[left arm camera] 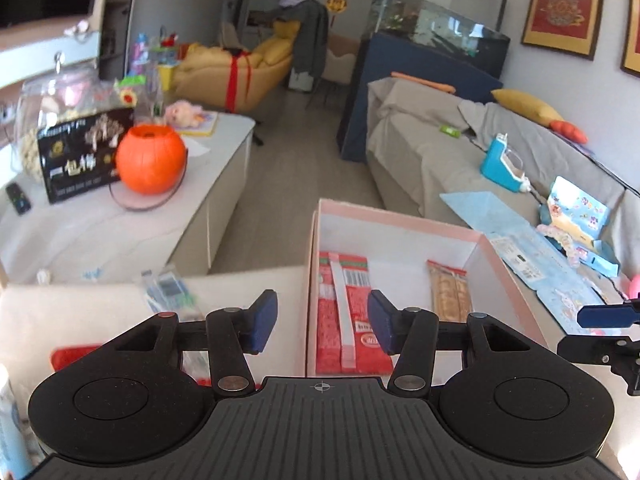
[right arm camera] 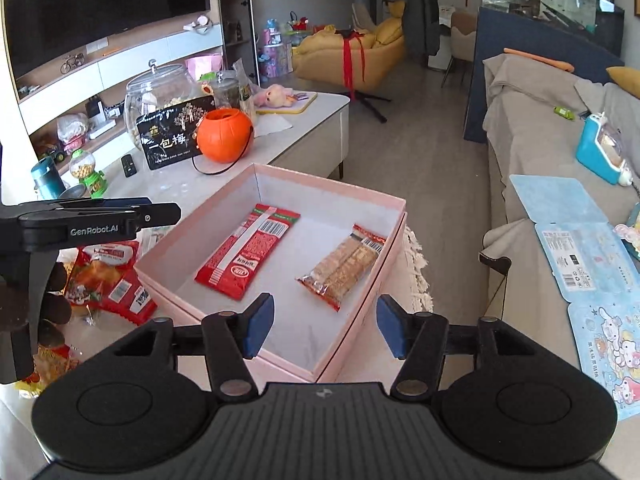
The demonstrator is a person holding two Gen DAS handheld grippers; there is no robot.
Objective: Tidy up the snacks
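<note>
Pink cardboard box (right arm camera: 360, 194) sits open on the counter (right arm camera: 384, 364), holding a red snack packet (right arm camera: 248, 250) and, apart from it, a clear-wrapped biscuit bar (right arm camera: 344, 266). More red snack bags (right arm camera: 112, 280) lie just beside the box. Left hand-held gripper (left arm camera: 322, 322) and right hand-held gripper (right arm camera: 325, 326) both hover spread wide, empty.

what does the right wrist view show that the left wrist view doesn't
Only the right wrist view shows the pile of snack bags left of the box, the TV and the green candy dispenser.

Only the left wrist view shows a pink thing at the far right edge.

Both show the pink box holding a red packet and a biscuit packet, the orange pumpkin bucket, and both grippers open and empty: left, right.
</note>
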